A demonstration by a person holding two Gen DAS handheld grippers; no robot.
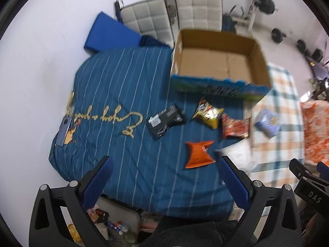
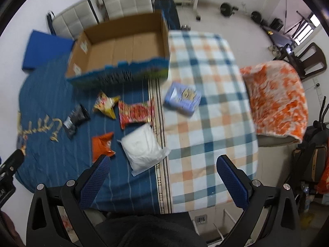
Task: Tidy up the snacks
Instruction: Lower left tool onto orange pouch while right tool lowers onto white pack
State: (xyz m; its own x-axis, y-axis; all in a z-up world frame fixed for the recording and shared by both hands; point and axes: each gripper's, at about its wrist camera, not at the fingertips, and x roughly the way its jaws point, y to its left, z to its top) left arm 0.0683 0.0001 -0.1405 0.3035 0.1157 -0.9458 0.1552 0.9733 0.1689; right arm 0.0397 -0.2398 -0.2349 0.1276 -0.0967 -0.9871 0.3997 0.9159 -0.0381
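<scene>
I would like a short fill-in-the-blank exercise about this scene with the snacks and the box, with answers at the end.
1. The cardboard box holds ____ snacks.
2. The purple packet lies on the ____ cloth.
3. The orange packet lies nearest to the ____ tool.
4. Both tools, also the right tool, are ____.

Answers: no; checked; left; open

Both grippers hang wide open above the bed, nothing between the fingers. The cardboard box (image 2: 123, 47) stands open-topped at the far side, interior bare, its walls the only barrier around it. In front of it the packets crowd together: black packet (image 2: 75, 118), yellow packet (image 2: 105, 104) and red packet (image 2: 135, 113) nearly touching, orange packet (image 2: 101, 145) just beside the white bag (image 2: 141, 147). The lilac pack (image 2: 183, 98) lies apart on the checked blanket (image 2: 207, 123), open cloth all round it.
</scene>
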